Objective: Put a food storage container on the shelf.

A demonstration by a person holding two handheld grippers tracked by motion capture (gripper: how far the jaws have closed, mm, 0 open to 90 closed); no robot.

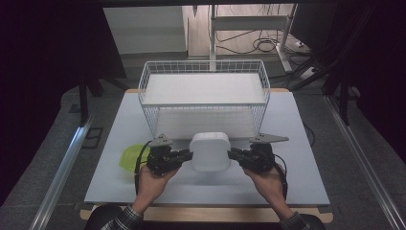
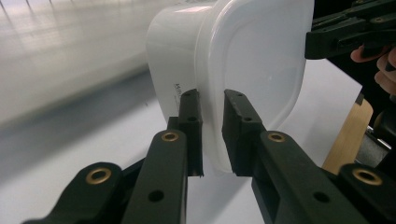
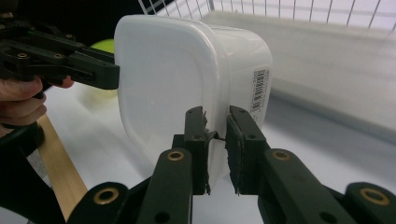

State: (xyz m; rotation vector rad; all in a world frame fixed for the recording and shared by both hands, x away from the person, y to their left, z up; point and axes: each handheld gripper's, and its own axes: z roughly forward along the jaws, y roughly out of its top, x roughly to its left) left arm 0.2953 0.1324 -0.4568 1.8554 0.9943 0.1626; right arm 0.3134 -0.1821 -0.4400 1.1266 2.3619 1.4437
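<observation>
1. Nearest the desk's front edge, two forearms in plaid sleeves reach in, each hand holding a black gripper.
2. Left gripper point(image 1: 186, 154) has its jaws clenched on the rim of a white plastic container point(image 1: 209, 151); right gripper point(image 1: 233, 154) grips the opposite rim the same way.
3. Between them the container is held tipped on its side, in front of the basket.
4. Beside the left hand lies a green lid point(image 1: 130, 157).
5. Farther back stands a white wire basket point(image 1: 203, 96) on the pale desk point(image 1: 292, 158).
</observation>
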